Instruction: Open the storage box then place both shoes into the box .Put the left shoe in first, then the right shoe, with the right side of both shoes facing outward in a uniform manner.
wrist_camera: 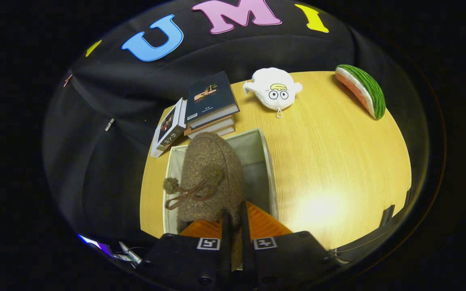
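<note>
The gripper [233,226] pinches the fuzzy brown pom-pom shoe [210,178] by its heel, hanging over the open beige fabric storage box [268,161] (thin grip); it could easily twist and land facing wrong.

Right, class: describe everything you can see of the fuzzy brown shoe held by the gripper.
The fuzzy brown shoe looks like woolly, boucle-type fabric, with a rounded toe pointing away from the gripper. A thin brown lace tied in a bow crosses its upper, ending in a small pompom at one side. The two black fingers are closed on its heel end. It hangs over the open grey fabric storage box on the wooden table; whether it touches the box cannot be told.
</note>
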Action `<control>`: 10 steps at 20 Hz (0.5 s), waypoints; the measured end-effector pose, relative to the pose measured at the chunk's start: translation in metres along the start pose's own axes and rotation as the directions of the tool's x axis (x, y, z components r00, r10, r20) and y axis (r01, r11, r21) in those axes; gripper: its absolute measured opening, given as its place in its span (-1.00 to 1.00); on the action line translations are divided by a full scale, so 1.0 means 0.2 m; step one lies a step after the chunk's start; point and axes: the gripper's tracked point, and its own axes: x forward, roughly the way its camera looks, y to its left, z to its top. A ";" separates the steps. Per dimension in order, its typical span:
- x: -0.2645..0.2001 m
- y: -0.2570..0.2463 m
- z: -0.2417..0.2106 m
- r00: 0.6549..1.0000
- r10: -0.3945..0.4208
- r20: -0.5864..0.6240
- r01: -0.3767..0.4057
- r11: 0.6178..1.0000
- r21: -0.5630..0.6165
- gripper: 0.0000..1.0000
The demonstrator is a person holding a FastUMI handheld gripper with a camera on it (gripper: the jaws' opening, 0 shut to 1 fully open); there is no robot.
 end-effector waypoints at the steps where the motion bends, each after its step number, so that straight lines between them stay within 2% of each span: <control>1: -0.01 0.03 0.00 1.000 0.023 0.001 -0.023 1.000 0.005 -0.57; 4: -0.07 0.13 0.08 0.993 0.105 0.060 -0.107 0.994 0.015 0.97; 6: -0.16 0.14 0.14 0.987 0.118 0.106 -0.116 0.993 -0.019 0.97; 7: -0.11 0.11 0.23 0.983 0.120 0.140 -0.115 0.993 -0.041 0.97; 10: -0.25 0.07 0.36 0.962 0.126 0.243 -0.110 0.991 -0.078 0.97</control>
